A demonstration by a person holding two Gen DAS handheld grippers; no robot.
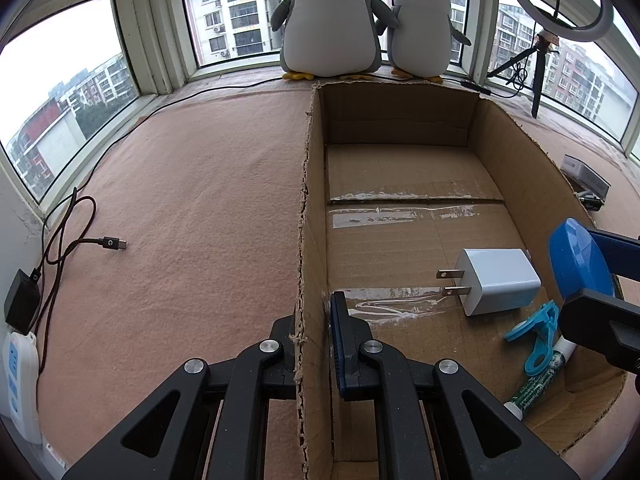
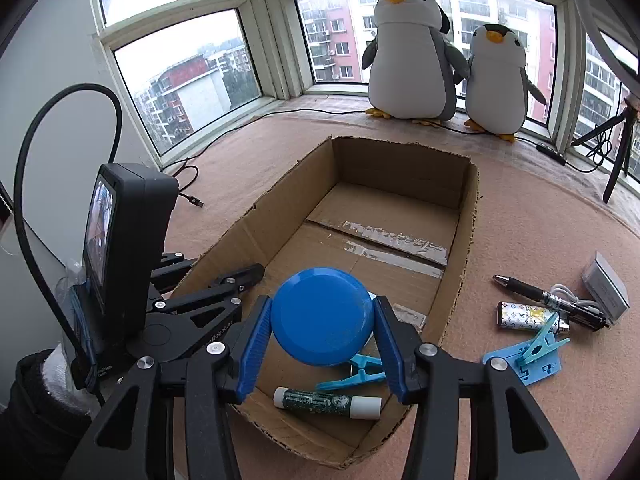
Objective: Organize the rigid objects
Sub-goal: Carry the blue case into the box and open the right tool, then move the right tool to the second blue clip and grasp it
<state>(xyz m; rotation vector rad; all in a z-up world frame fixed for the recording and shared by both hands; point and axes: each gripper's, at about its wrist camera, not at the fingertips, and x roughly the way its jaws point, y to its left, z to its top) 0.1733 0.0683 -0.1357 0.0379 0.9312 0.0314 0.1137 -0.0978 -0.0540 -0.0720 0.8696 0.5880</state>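
Observation:
The open cardboard box (image 1: 400, 112) lies on the pink cloth. My left gripper (image 1: 314, 322) is shut on the box's left wall, one finger outside and one inside. In the box are a white plug charger (image 1: 496, 280), a light blue clip (image 1: 536, 336) and a green tube (image 1: 536, 388) with a white cap. My right gripper (image 2: 322, 308) is shut on a blue round disc (image 2: 324, 316) and holds it over the box's near end, above the tube (image 2: 326, 400) and clip (image 2: 360, 368). The charger is hidden behind the disc in the right wrist view.
To the right of the box lie a pen (image 2: 548, 296), a patterned lighter (image 2: 524, 316), a blue clip on a blue card (image 2: 536, 348) and a small clear case (image 2: 604, 284). A cable (image 1: 112, 243) and power strip (image 1: 20, 384) lie left. Two plush penguins (image 1: 332, 20) and a tripod (image 1: 536, 64) stand by the window.

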